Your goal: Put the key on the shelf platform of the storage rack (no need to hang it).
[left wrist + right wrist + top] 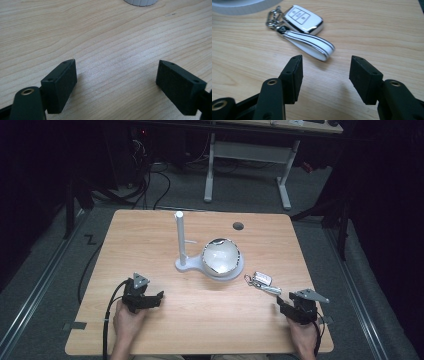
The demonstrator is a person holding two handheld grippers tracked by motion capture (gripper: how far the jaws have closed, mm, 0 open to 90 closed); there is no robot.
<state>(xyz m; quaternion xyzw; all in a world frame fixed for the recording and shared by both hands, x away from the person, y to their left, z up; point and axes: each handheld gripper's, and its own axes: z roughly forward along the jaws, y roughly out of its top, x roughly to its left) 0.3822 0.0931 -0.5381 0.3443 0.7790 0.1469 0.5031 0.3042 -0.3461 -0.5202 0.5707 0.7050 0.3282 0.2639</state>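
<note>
A white car key fob (262, 279) (302, 18) with a metal ring and a white strap (309, 45) lies on the wooden table (200, 330), right of a white stand (209, 265) that has a tall post (179, 237) and a shiny round dish (220, 256). My right gripper (282, 304) (325, 66) rests near the front right edge, open and holding nothing, its jaws just short of the strap's end. At the front left, my left gripper (156, 297) (116, 72) sits open over bare wood, with the stand's base (141, 2) far ahead.
A round cable hole (238, 226) sits near the table's far right edge. Behind the table stands a white desk frame (247, 165), with cables on the dark floor. Metal rails run along both sides of the table.
</note>
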